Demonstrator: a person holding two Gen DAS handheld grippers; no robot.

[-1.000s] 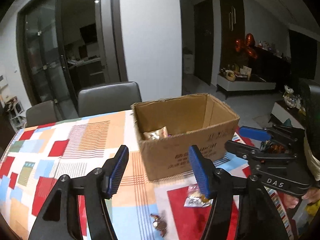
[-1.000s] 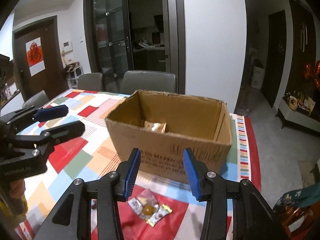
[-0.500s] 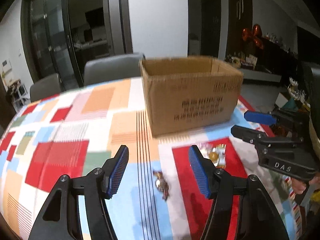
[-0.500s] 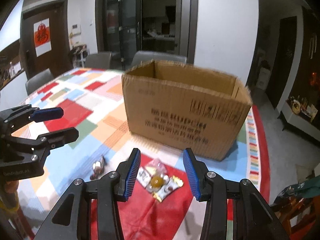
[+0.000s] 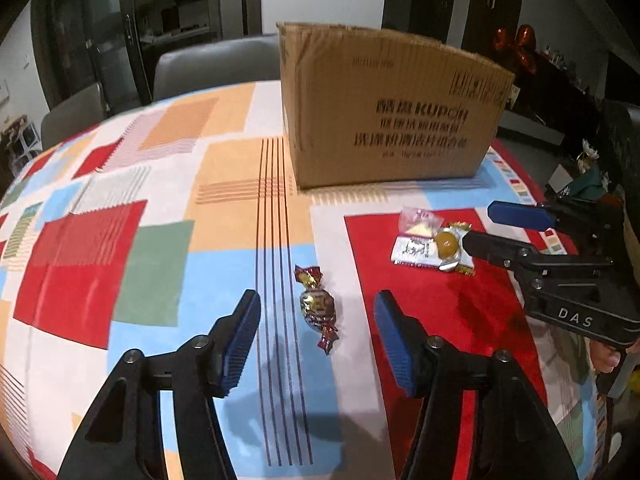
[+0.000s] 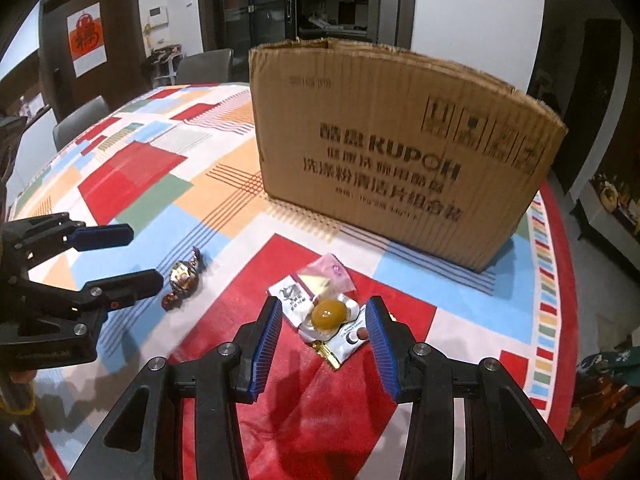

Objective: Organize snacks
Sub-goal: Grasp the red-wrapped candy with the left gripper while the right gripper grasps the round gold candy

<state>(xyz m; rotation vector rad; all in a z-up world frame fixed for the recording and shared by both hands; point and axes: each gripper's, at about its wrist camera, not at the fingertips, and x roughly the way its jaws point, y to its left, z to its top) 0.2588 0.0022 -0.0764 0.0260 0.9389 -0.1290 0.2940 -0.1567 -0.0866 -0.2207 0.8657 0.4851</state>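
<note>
A foil-wrapped candy [image 5: 318, 308] with twisted red ends lies on the tablecloth between the blue pads of my left gripper [image 5: 316, 320]. Its jaws are closing and neither pad touches the candy. In the right wrist view the same candy [image 6: 184, 278] sits just past the left gripper [image 6: 142, 258]. My right gripper [image 6: 324, 316] stands open over a small pile of snack packets [image 6: 296, 296], with a clear packet holding a yellow ball [image 6: 328, 314] between the pads, untouched. The right gripper [image 5: 484, 226] also shows beside that pile [image 5: 416, 246]. A cardboard box [image 5: 392, 112] [image 6: 400, 152] stands behind; its inside is hidden.
A patchwork tablecloth [image 5: 120, 240] [image 6: 140, 176] covers the round table. Grey chairs [image 5: 212, 64] [image 6: 204, 66] stand at the far side. The table's right edge [image 6: 560, 280] drops to the floor beside the box. A hand [image 5: 608, 356] holds the right gripper.
Both grippers have come down close to the tablecloth and tilted toward the snacks. The box now shows only its side. The left jaws have narrowed a little around the candy.
</note>
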